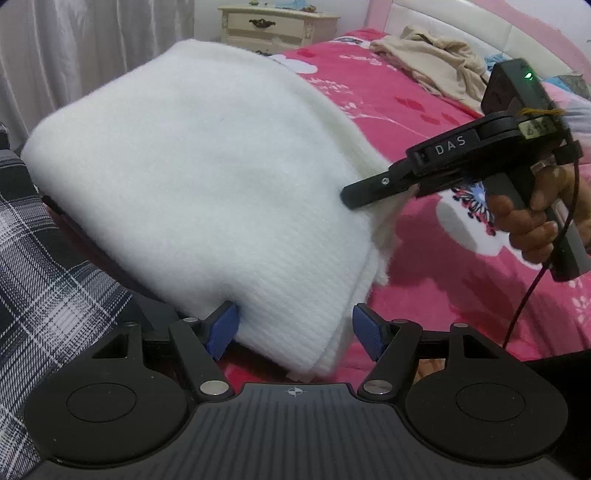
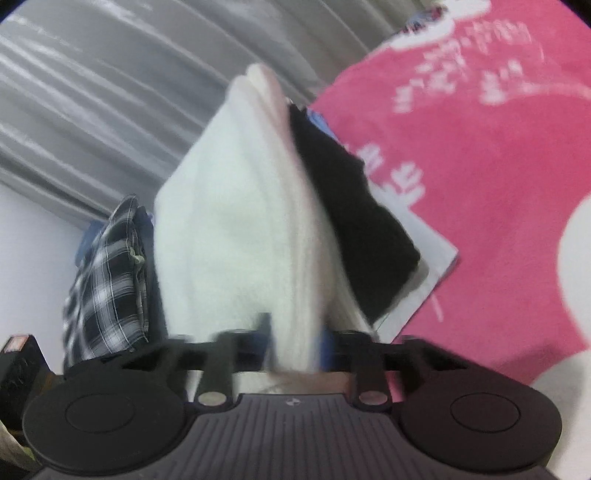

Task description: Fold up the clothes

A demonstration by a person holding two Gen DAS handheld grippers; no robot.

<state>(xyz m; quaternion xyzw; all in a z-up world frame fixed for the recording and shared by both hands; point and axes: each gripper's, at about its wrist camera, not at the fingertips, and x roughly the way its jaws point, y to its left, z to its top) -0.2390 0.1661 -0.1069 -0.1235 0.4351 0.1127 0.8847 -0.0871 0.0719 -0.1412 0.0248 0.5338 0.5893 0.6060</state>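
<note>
A folded white knit garment (image 1: 207,184) lies on the pink bedspread (image 1: 424,110). My left gripper (image 1: 293,328) is open, its blue pads (image 1: 221,328) on either side of the garment's near edge. My right gripper (image 1: 373,194) comes in from the right and is shut on the garment's right edge. In the blurred right wrist view the right gripper (image 2: 293,349) pinches the white garment (image 2: 236,229), which stands up between the fingers.
A black-and-white plaid garment (image 1: 48,258) lies at the left, also in the right wrist view (image 2: 107,280). A black folded cloth (image 2: 354,221) lies under the white one. A beige garment (image 1: 432,62) lies far back. A cream nightstand (image 1: 273,26) and grey curtain (image 1: 74,48) stand behind.
</note>
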